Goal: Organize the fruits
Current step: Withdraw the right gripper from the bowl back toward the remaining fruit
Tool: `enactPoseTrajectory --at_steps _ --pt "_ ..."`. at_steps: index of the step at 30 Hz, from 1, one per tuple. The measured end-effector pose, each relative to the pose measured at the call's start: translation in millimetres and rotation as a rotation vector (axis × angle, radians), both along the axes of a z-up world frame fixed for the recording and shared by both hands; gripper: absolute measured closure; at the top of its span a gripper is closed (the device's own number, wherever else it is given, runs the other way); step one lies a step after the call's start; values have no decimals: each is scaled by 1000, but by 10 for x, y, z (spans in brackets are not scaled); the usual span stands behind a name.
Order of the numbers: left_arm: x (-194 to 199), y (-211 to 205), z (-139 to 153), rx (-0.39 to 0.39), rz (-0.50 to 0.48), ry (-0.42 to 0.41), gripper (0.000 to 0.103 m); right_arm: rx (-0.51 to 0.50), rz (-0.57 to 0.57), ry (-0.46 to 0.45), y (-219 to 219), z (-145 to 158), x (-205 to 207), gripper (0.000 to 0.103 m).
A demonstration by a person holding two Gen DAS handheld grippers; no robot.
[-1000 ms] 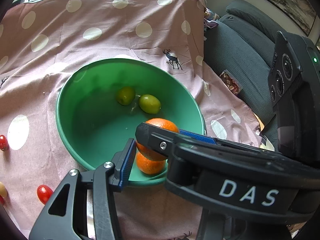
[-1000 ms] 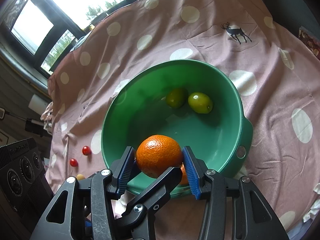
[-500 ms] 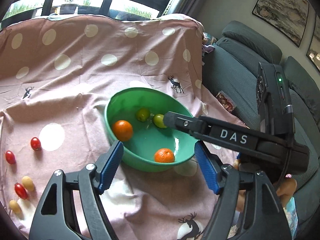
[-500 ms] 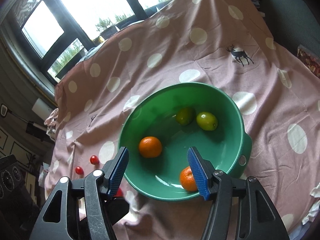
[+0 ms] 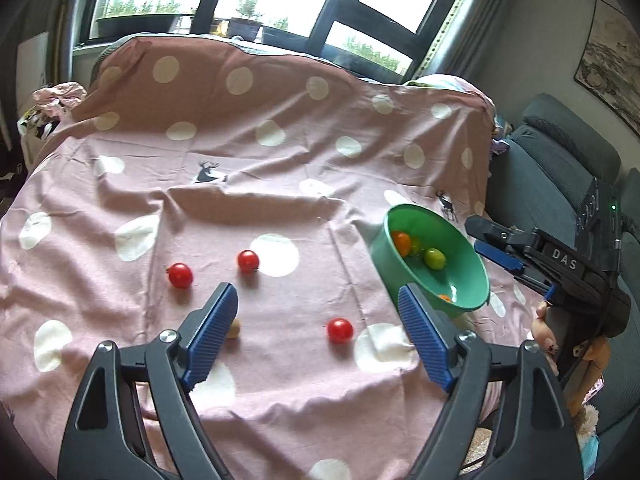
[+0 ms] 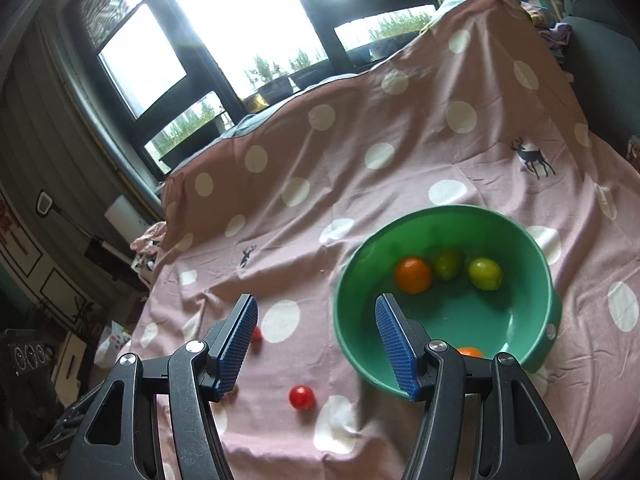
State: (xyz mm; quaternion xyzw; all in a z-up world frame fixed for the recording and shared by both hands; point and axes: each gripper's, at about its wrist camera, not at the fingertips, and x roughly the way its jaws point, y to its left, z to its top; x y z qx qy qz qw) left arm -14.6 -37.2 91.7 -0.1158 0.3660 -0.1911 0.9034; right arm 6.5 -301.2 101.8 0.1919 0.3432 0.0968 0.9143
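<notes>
A green bowl [image 5: 388,256] [image 6: 532,344] sits on the pink dotted cloth and holds two oranges [image 6: 413,275] and two green fruits [image 6: 485,273]. Three red cherry tomatoes [image 5: 340,330] [image 5: 248,260] [image 5: 180,275] and a small yellow one [image 5: 233,328] lie loose on the cloth. My left gripper [image 5: 316,336] is open and empty above the tomatoes. My right gripper [image 6: 316,344] is open and empty near the bowl's left rim; it also shows in the left wrist view [image 5: 500,246], right of the bowl.
The cloth [image 5: 280,152] drapes over a raised back under the windows. A grey sofa [image 5: 560,152] stands to the right of the cloth. Red tomatoes [image 6: 301,397] lie left of the bowl in the right wrist view.
My right gripper let an orange go into the bowl and drew back up. My left gripper pulled away from the bowl and swung left over the loose tomatoes.
</notes>
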Motion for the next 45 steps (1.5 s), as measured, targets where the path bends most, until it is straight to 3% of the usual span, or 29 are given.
enactPoseTrajectory --at_steps 7,12,20,31,38,42,45 --pt "63 352 -351 -50 72 58 20 -49 67 60 403 -195 133 41" --pt "102 366 -443 6 89 89 21 -128 84 106 623 -342 191 41" --pt "150 460 -527 11 114 143 22 -201 132 156 854 -501 234 41" --pt "211 605 -621 -35 121 224 42 -177 196 206 953 -596 254 41" --pt "260 626 -715 -68 102 270 58 -117 228 295 969 -738 302 41" --pt "283 612 -769 -39 105 306 66 -67 274 305 1057 -777 329 54" --pt "282 646 -774 -47 114 315 68 -66 318 313 1174 -810 337 57"
